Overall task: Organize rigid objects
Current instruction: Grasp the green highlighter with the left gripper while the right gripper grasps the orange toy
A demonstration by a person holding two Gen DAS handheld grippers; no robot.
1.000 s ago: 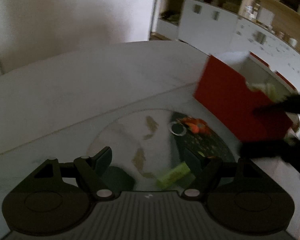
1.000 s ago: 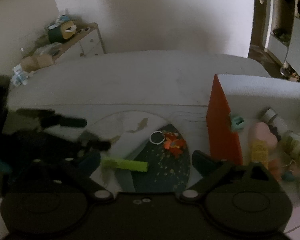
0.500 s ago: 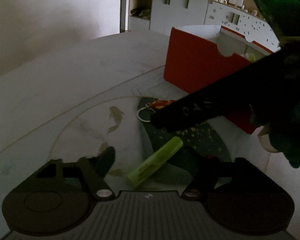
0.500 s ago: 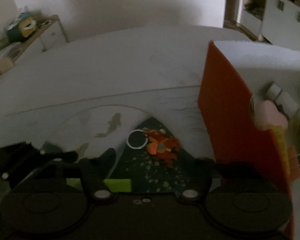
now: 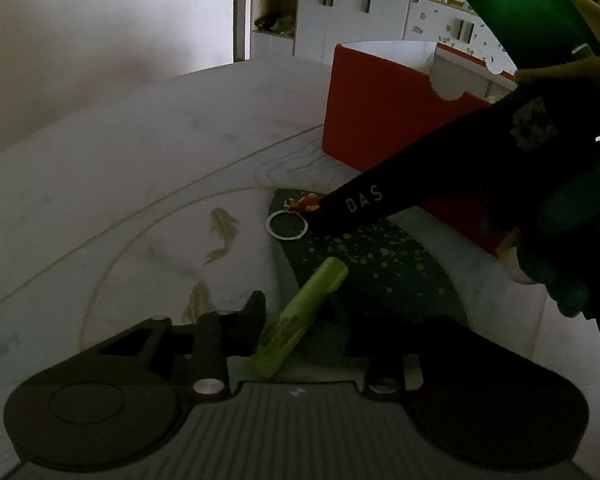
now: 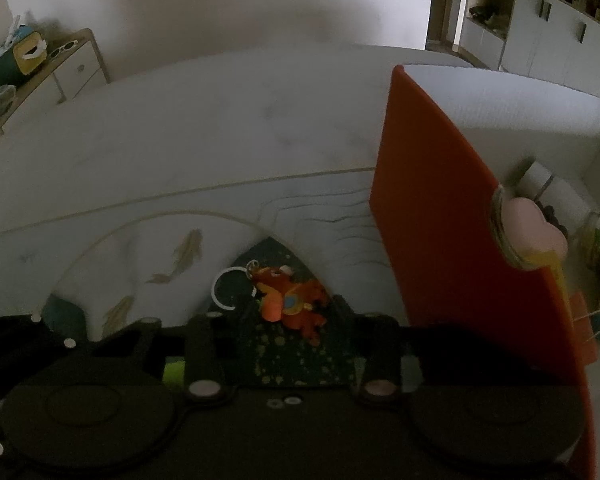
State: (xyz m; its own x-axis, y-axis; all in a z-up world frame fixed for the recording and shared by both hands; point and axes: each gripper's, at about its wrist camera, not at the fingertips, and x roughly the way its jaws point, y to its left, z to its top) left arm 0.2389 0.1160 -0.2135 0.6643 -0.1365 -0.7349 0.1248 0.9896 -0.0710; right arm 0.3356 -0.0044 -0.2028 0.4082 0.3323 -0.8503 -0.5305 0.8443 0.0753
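Our left gripper [image 5: 296,312] has just been closing its jaws, and in its own view the 2 black fingers [image 5: 256,308] now bracket the near end of the green highlighter [image 5: 300,316]; the left finger touches the barrel, while the right one is lost in shadow, so we read a grip on it but cannot confirm contact on that side. The highlighter lies tilted on the table [image 5: 120,168], its far end over the dark speckled patch [image 5: 380,264] of the printed tabletop.

Our right gripper [image 6: 290,312] has also just been closing. Its jaws sit either side of the orange dragon keychain [image 6: 292,300], tips at the charm's flanks, though the dim picture leaves us unable to tell whether the pads actually press on it. The white key ring [image 6: 228,288] lies just left of the charm on the same dark patch.

In the left view, 1 finger of the right gripper, lettered DAS, reaches down over the charm.

The red and white box [image 6: 432,220] stands just right of the keychain, toward the table's right edge, with a pink heart-shaped item [image 6: 536,236] showing at the notch in its red wall.
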